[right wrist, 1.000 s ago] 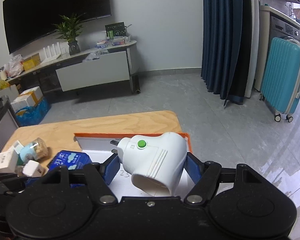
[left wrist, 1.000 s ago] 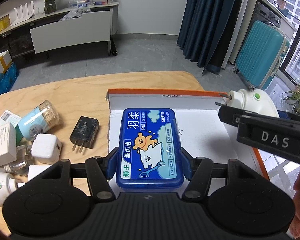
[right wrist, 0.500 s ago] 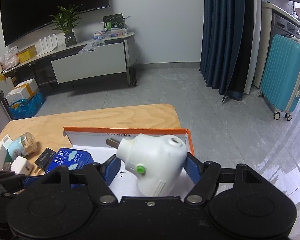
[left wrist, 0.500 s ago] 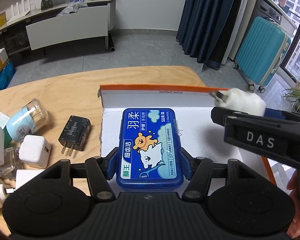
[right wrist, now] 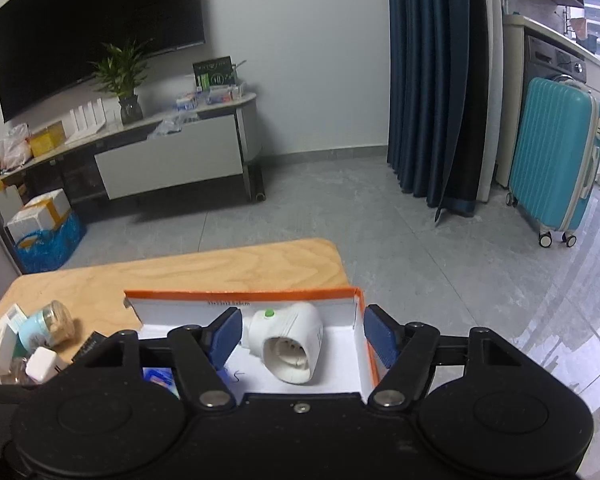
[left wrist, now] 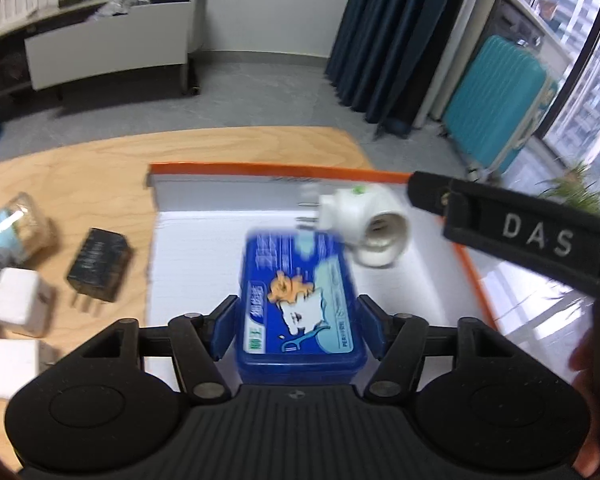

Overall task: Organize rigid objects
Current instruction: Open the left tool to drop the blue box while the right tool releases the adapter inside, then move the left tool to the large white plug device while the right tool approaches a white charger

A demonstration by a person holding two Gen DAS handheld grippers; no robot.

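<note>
Left wrist view: blue floss case (left wrist: 300,300) lies in the orange-rimmed box (left wrist: 228,170) on the desk (left wrist: 80,184), between the left claw (left wrist: 298,332), whose jaws have just been opening, pads clear. The white plug adapter (right wrist: 288,344) rests beside it, ahead of the spread right claw (right wrist: 302,334).

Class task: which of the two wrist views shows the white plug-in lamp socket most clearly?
The right wrist view: the white lamp socket is sharp, lying inside the orange-edged box. In the left wrist view it is blurred, beyond the blue case.
</note>
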